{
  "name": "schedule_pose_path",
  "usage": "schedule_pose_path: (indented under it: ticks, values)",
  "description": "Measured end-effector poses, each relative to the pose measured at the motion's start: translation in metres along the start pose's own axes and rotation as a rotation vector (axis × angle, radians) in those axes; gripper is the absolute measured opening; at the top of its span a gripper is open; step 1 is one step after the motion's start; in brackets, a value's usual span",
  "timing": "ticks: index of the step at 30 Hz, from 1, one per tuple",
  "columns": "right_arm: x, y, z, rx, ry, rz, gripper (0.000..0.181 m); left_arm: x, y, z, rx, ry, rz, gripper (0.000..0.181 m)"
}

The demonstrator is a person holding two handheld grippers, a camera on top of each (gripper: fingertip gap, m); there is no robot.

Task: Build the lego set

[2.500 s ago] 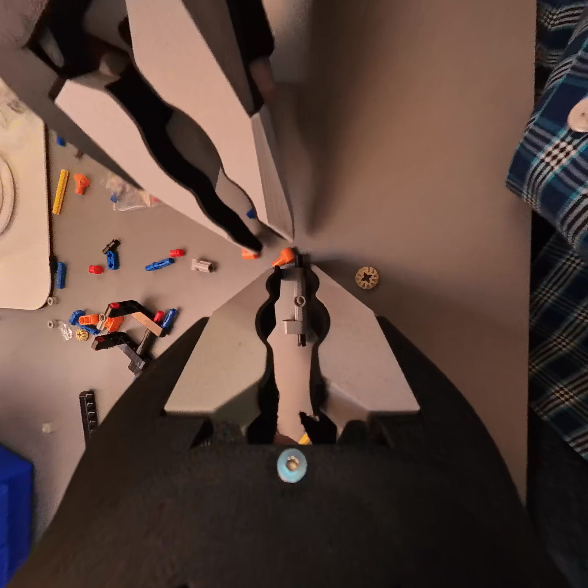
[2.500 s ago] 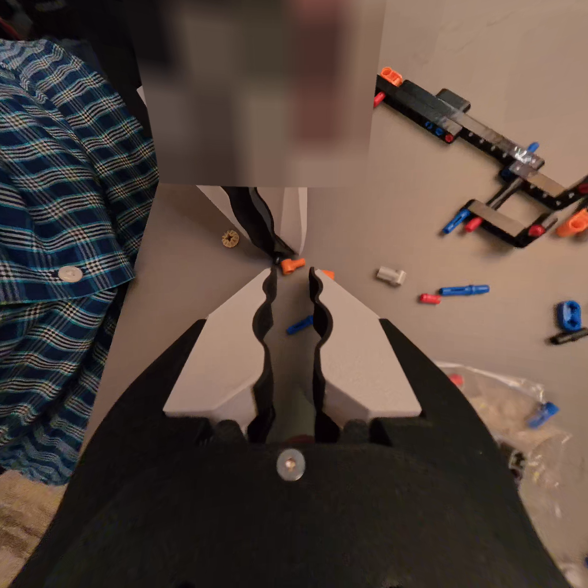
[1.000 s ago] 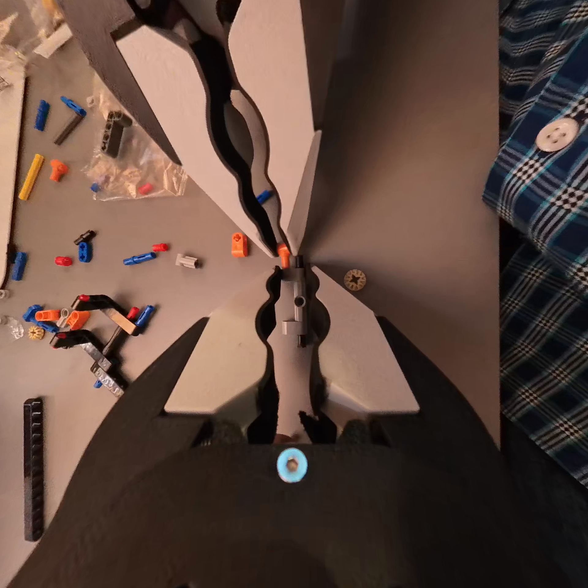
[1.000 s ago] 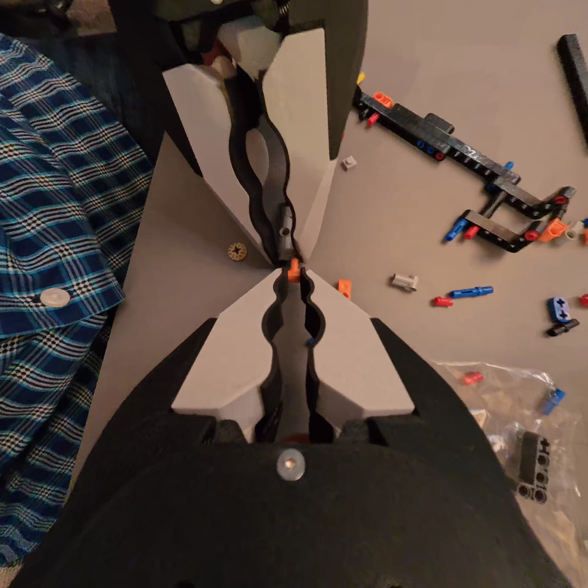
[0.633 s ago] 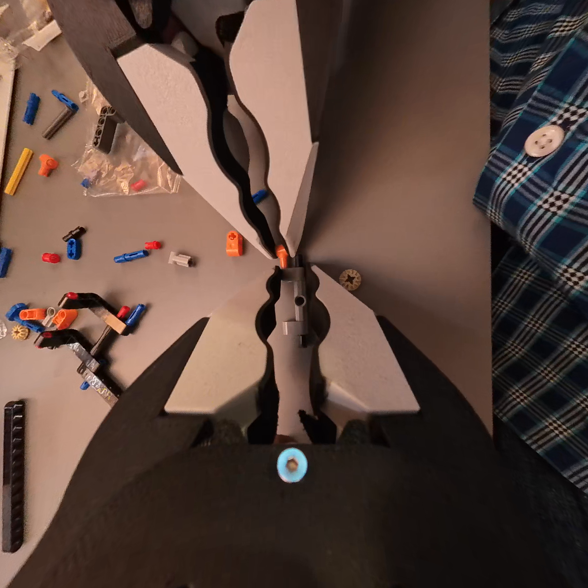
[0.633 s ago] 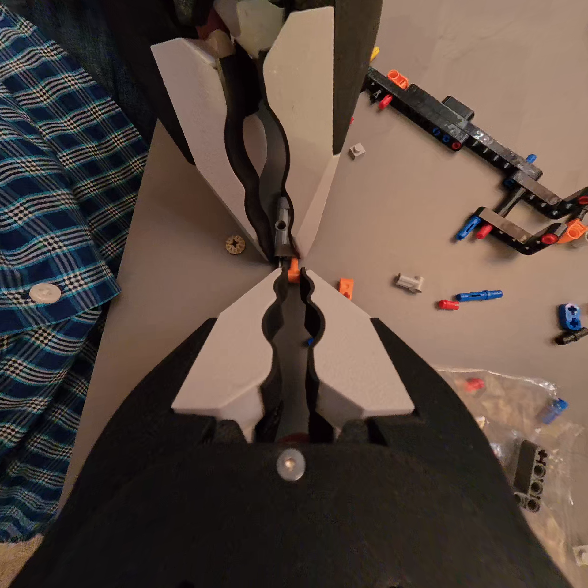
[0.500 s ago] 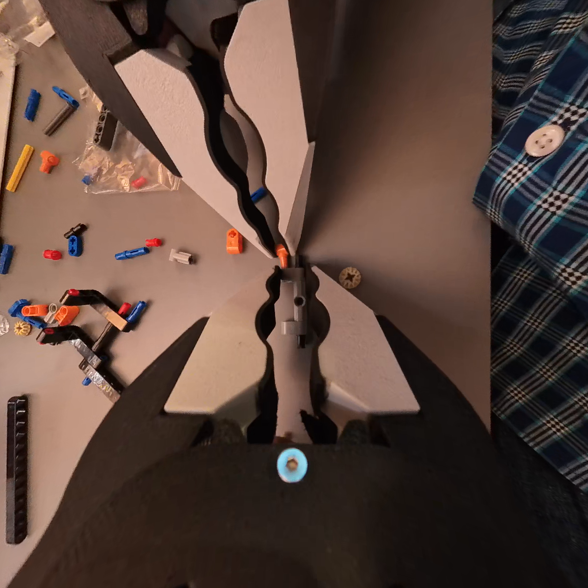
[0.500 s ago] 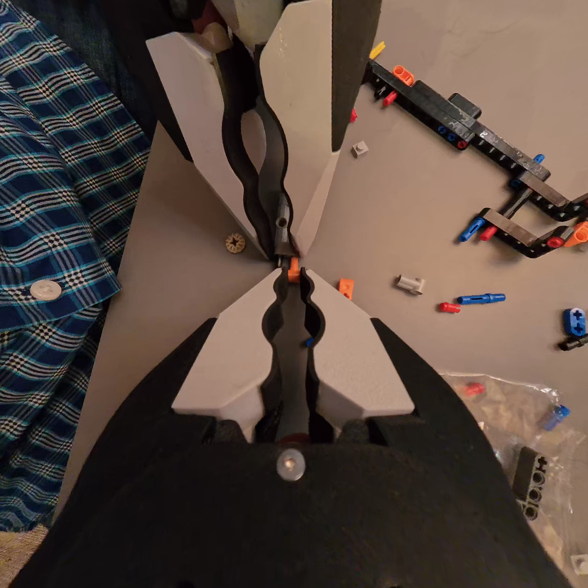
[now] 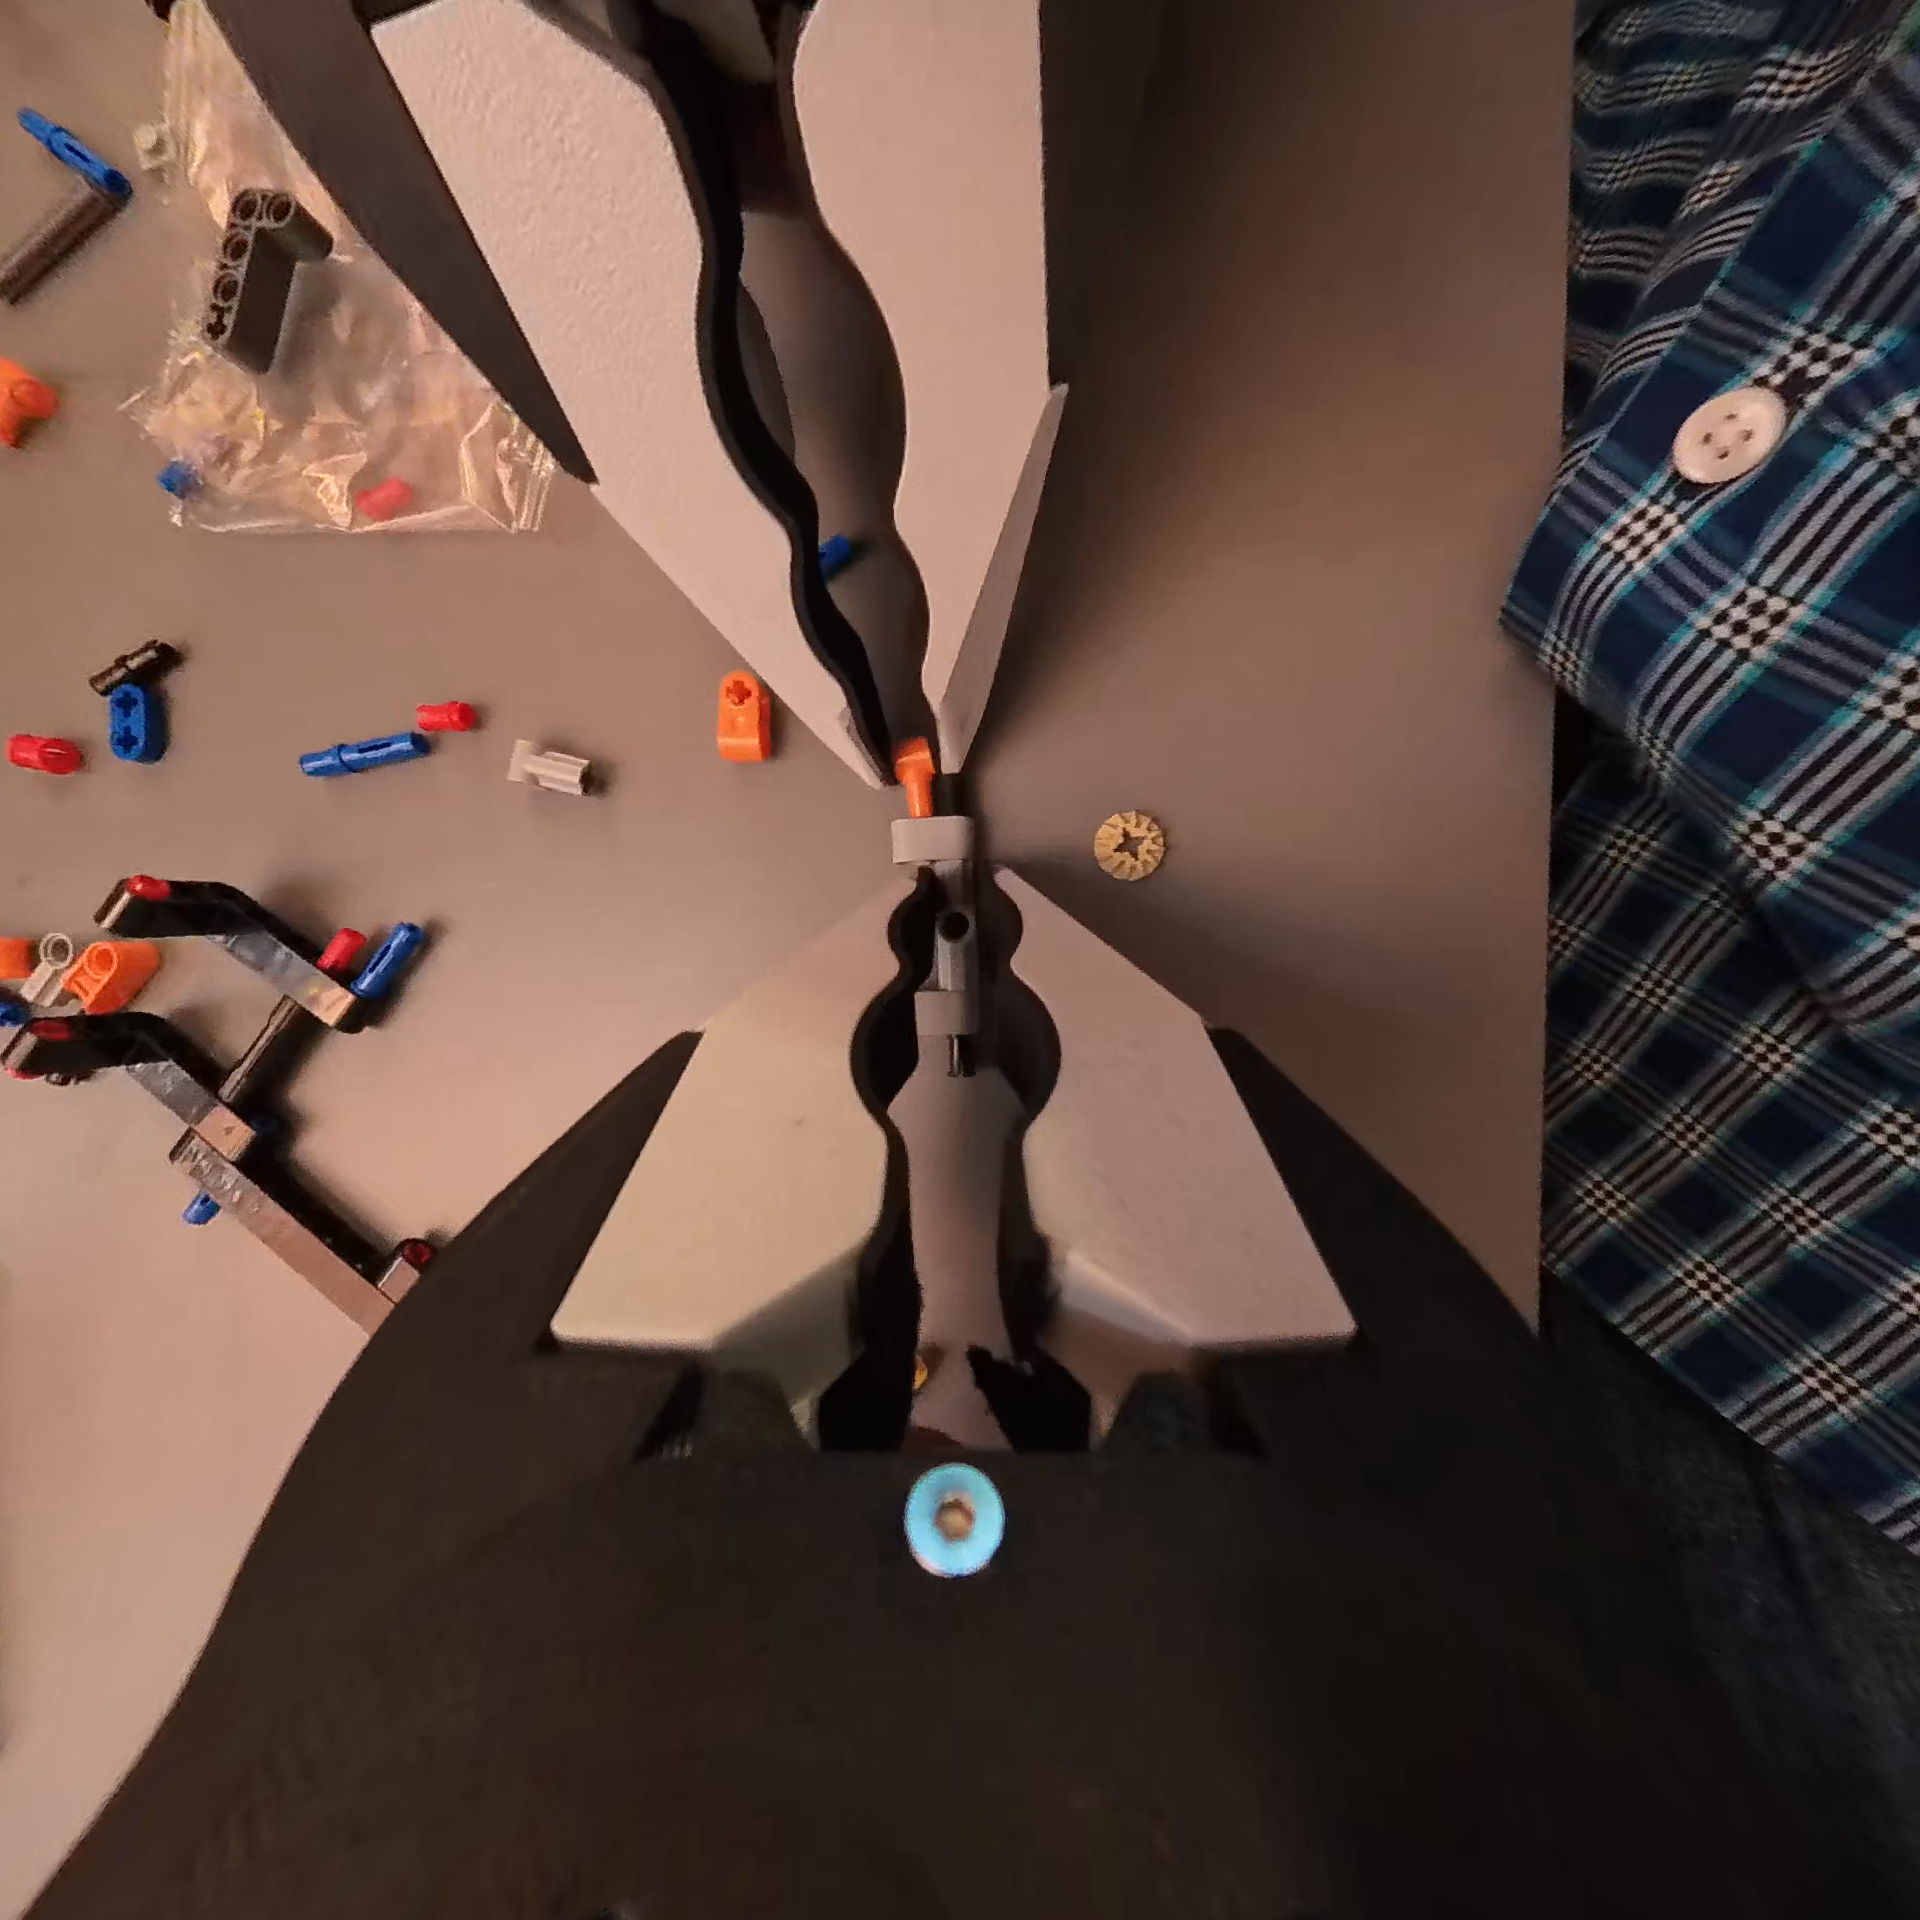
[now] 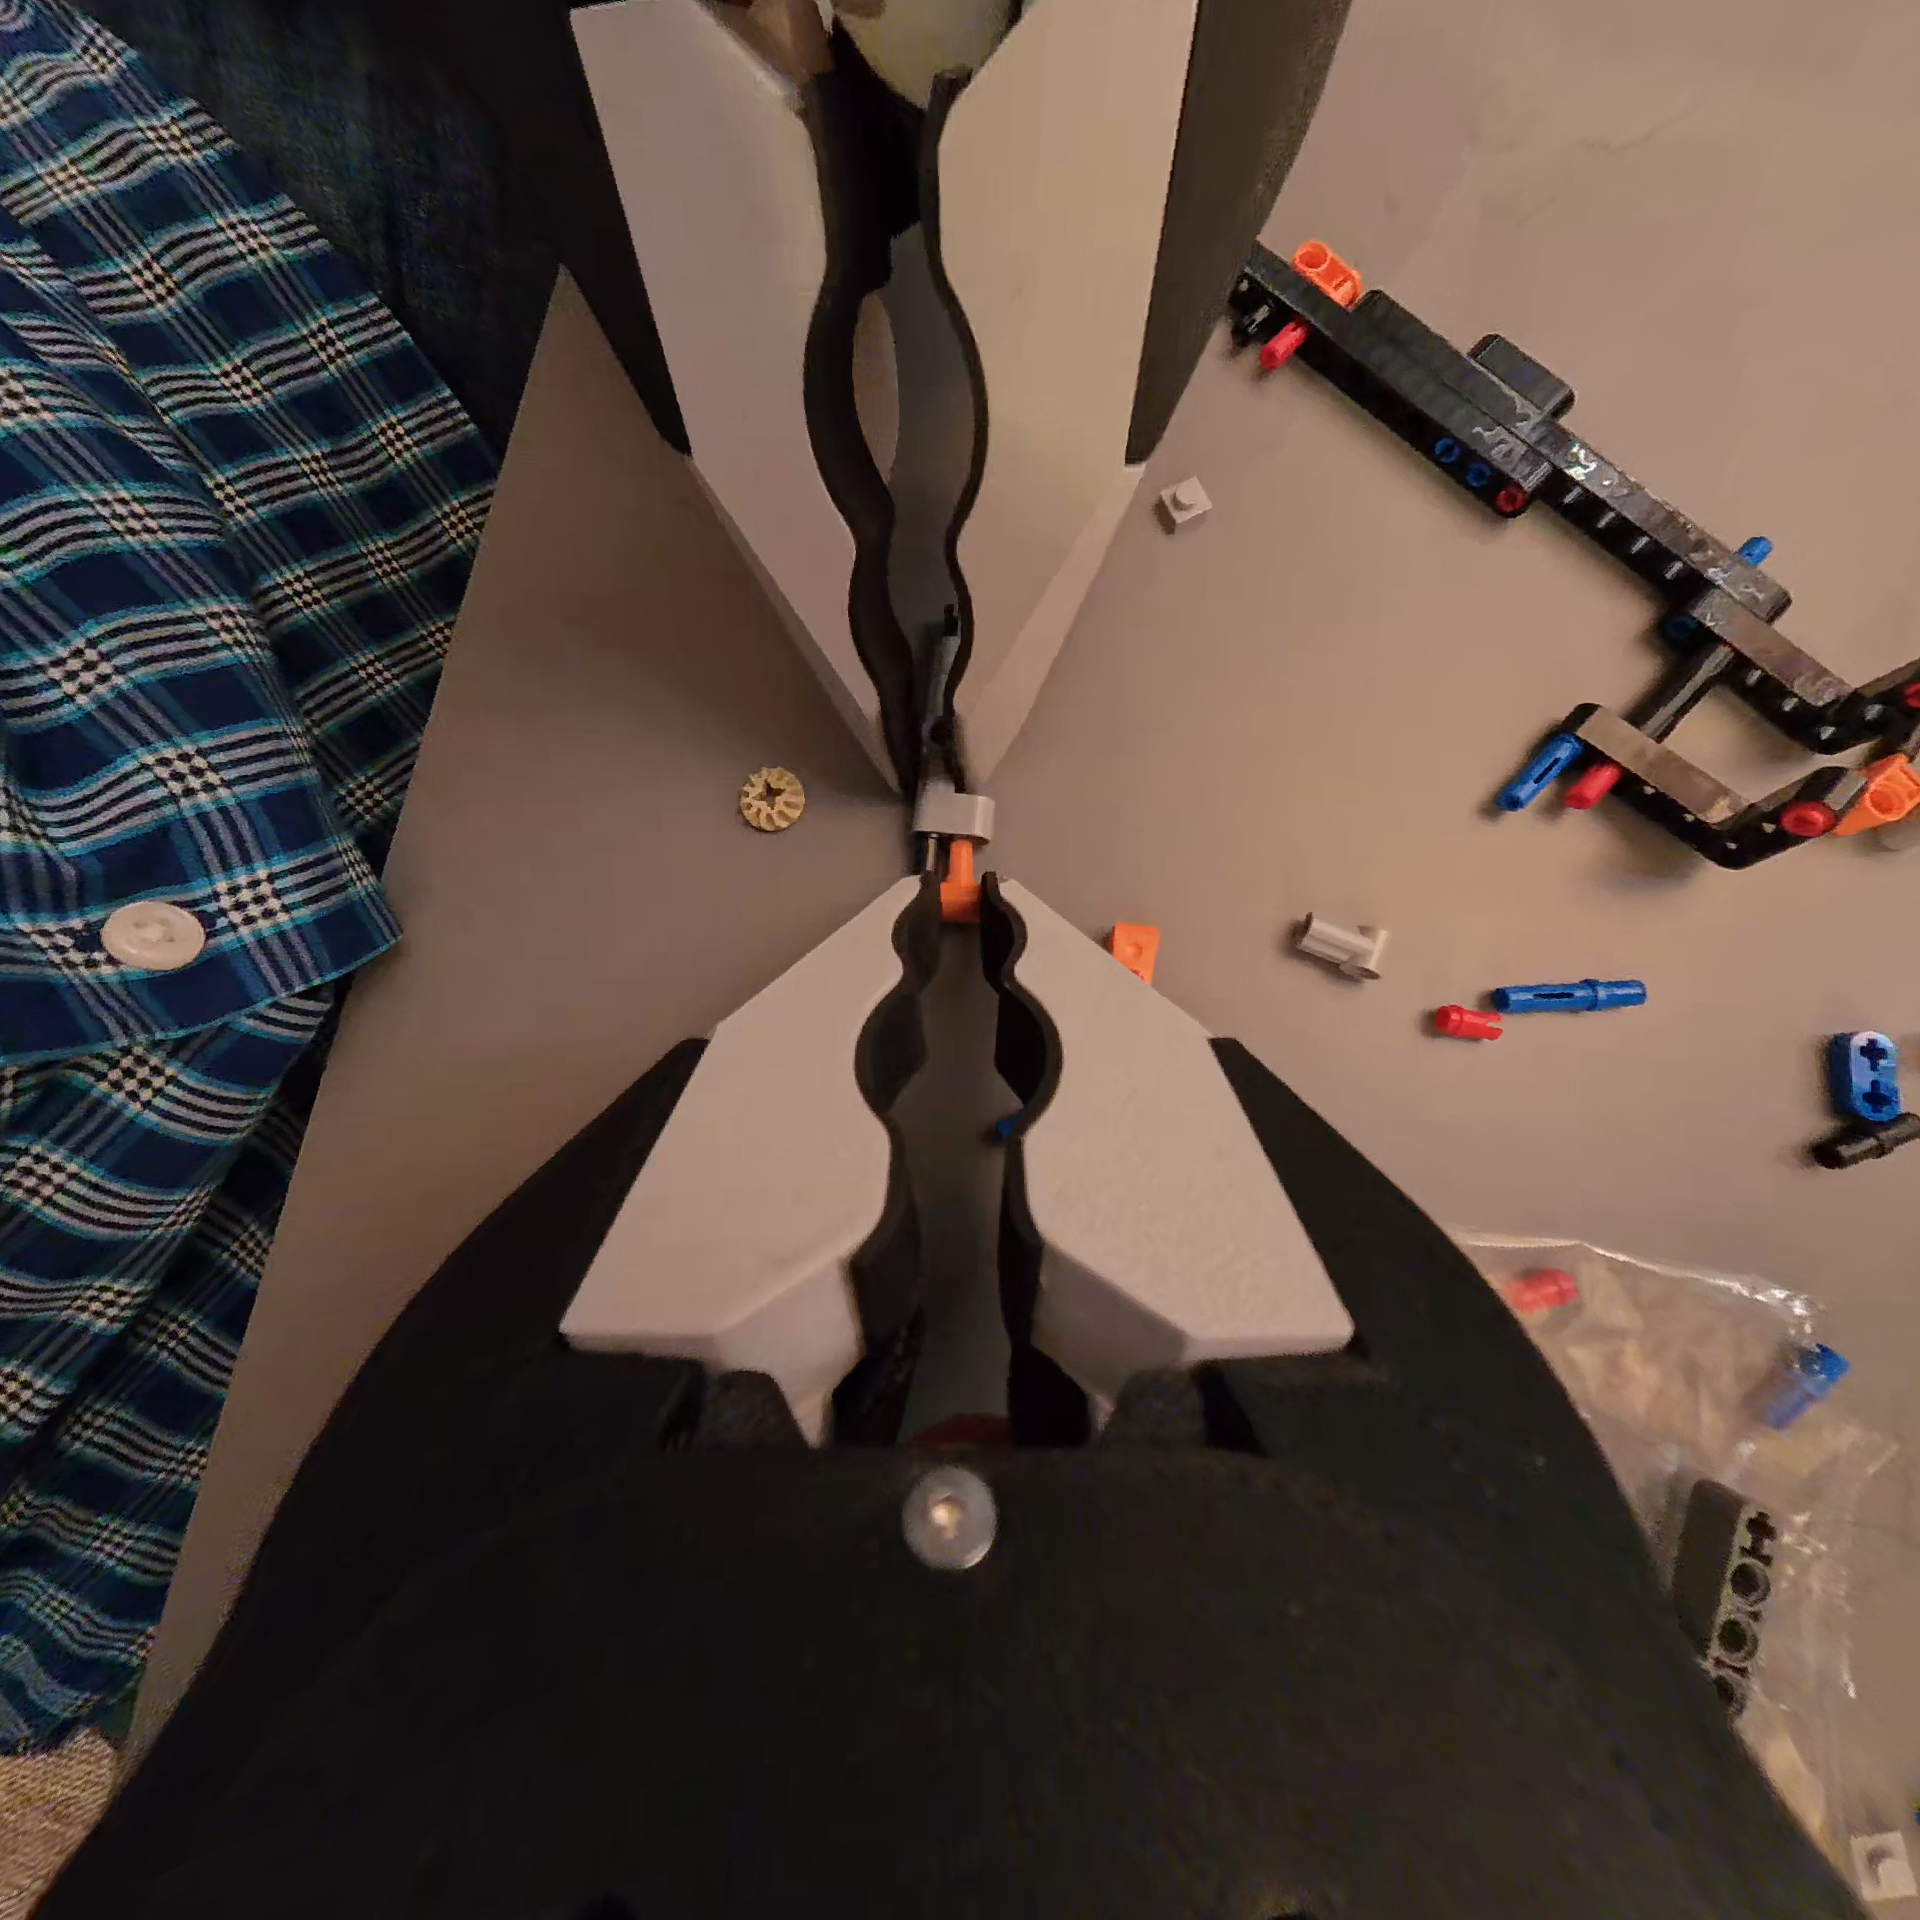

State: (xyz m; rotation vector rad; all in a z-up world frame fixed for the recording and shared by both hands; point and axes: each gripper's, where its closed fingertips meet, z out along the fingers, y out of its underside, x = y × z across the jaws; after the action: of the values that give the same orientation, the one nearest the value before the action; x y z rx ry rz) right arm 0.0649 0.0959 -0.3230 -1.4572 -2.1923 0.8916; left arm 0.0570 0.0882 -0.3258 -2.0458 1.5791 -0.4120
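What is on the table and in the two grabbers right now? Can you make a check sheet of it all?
Surface: grey table, dim warm light.
Job's things: grey connector on a black axle in the left gripper; orange pin in the right gripper, its tip at the connector's end; black beam assembly lies apart.
Clutter: tan gear, loose orange connector, blue pin, red pin, small grey piece, clear plastic bag with parts.
Grippers: both shut on their pieces, tip to tip above the table.
Cables: nothing seen.
Surroundings: a person's blue plaid shirt at the table edge.
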Motion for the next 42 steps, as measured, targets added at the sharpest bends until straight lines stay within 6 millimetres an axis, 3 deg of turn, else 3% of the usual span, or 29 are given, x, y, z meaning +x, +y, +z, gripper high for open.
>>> schedule_pose_path:
  ticks: [12, 23, 42]
  values:
    - [0.0009, 0.0008, -0.0006, -0.026, -0.040, -0.068, 0.005, 0.0005, -0.0006, 0.0009, -0.001, 0.020, 0.016, 0.004]
    - [0.0013, 0.0001, -0.0011, -0.020, -0.140, 0.010, 0.005, 0.0016, -0.0014, 0.0015, -0.014, 0.026, 0.031, 0.004]
    - [0.0030, -0.0049, 0.0010, 0.066, -0.163, 0.173, 0.003, 0.0018, -0.0018, 0.0019, 0.003, 0.026, 0.029, 0.004]
